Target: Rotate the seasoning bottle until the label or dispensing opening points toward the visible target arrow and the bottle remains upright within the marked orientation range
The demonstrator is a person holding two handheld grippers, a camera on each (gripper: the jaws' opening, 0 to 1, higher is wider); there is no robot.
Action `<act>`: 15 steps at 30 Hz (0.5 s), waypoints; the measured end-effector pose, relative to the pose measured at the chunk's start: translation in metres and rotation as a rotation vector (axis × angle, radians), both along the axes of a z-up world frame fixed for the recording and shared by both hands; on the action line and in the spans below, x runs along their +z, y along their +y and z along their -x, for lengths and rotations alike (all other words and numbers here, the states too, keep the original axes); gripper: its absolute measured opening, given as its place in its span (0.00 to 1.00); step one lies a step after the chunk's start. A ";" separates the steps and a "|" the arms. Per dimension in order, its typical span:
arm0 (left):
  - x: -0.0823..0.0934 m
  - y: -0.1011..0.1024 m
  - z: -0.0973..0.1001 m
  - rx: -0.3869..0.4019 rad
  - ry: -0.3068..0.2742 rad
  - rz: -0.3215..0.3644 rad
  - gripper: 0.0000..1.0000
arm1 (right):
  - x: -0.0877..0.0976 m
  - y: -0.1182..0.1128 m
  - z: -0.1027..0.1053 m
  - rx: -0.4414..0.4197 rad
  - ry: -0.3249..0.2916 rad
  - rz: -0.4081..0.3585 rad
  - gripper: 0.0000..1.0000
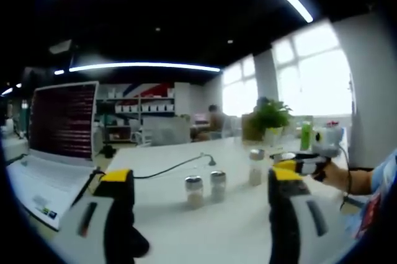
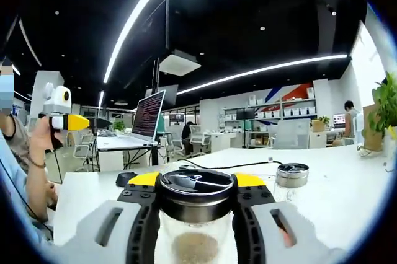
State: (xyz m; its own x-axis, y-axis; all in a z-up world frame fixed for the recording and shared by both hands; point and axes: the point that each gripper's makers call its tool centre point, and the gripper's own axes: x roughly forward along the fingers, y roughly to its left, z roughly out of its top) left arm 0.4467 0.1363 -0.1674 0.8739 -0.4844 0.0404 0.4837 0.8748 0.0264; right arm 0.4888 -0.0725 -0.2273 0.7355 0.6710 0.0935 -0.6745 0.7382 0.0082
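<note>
right gripper (image 2: 196, 197) fingers clamp upright seasoning bottle (image 2: 196, 214).

The left gripper (image 1: 201, 199) hung with its fingers spread wide and nothing between them. The right gripper (image 2: 196, 214) had its fingers closed against the sides of the seasoning bottle (image 2: 196, 217), holding it upright just under the lid. A hand (image 1: 335, 174) gripped the right gripper's handle.

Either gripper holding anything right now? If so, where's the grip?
The right gripper is shut on a seasoning bottle, jaws clamping its glass body on both sides just under the metal cap. The left gripper is open and holds nothing.
</note>
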 end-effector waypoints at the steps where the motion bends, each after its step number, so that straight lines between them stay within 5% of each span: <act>1: 0.000 0.000 0.000 0.000 0.000 -0.001 0.94 | -0.001 0.000 0.002 0.006 -0.001 0.001 0.43; 15: 0.000 -0.003 0.000 -0.012 0.002 -0.004 0.93 | -0.007 0.000 0.017 0.049 -0.001 -0.006 0.44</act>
State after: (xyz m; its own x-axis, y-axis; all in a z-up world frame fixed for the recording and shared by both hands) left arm 0.4462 0.1330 -0.1677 0.8679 -0.4954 0.0365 0.4946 0.8687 0.0284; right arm 0.4719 -0.0726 -0.2348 0.7014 0.7060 0.0981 -0.7102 0.7039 0.0122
